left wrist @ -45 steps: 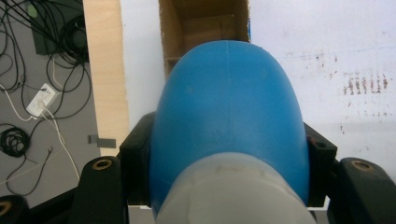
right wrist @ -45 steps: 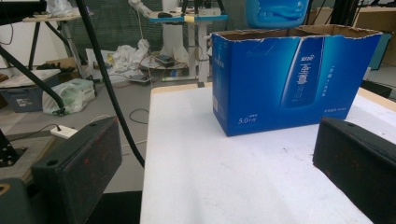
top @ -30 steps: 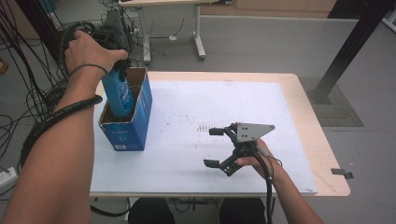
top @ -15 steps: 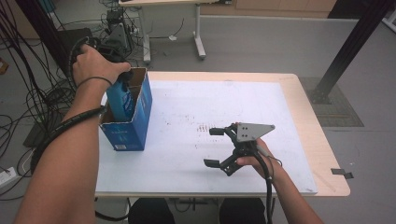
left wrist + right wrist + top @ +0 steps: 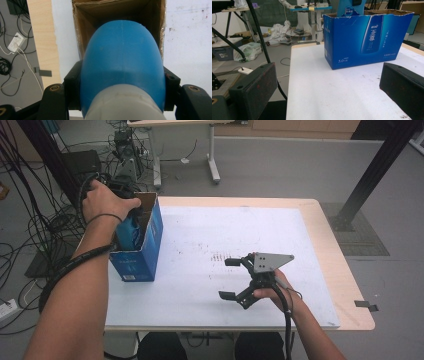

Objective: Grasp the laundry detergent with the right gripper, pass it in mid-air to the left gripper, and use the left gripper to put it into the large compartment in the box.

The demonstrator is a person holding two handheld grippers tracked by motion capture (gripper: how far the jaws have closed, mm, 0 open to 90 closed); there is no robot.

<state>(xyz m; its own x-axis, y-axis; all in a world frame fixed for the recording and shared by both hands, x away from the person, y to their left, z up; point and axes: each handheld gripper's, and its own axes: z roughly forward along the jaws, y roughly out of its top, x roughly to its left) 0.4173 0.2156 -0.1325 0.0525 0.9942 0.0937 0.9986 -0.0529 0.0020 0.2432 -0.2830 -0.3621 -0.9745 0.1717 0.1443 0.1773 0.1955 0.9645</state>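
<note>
Item 1. Right gripper point(image 5: 234, 278), black, two-jaw, grey three-cornered plate on top: resting low over the near right of the white table top point(image 5: 210, 235), jaws spread wide and empty. Judged parked clear of the work so the other hand has room.

Item 2. White table top, scuffed and speckled, pale wood edge: bare between the right gripper and the box.

Item 3. Blue cardboard box with open top point(image 5: 141, 251), printed bottle picture on its side point(image 5: 367, 37): upright at the table's left edge, flaps open to receive the load.

Item 4. Blue plastic bottle with pale grey neck point(image 5: 122, 65): clamped at its shoulders between the jaws of the left gripper point(image 5: 122, 85), body pointing down into the box mouth, largely inside. Held neck-end uppermost, probably so it slides in upright.
</note>
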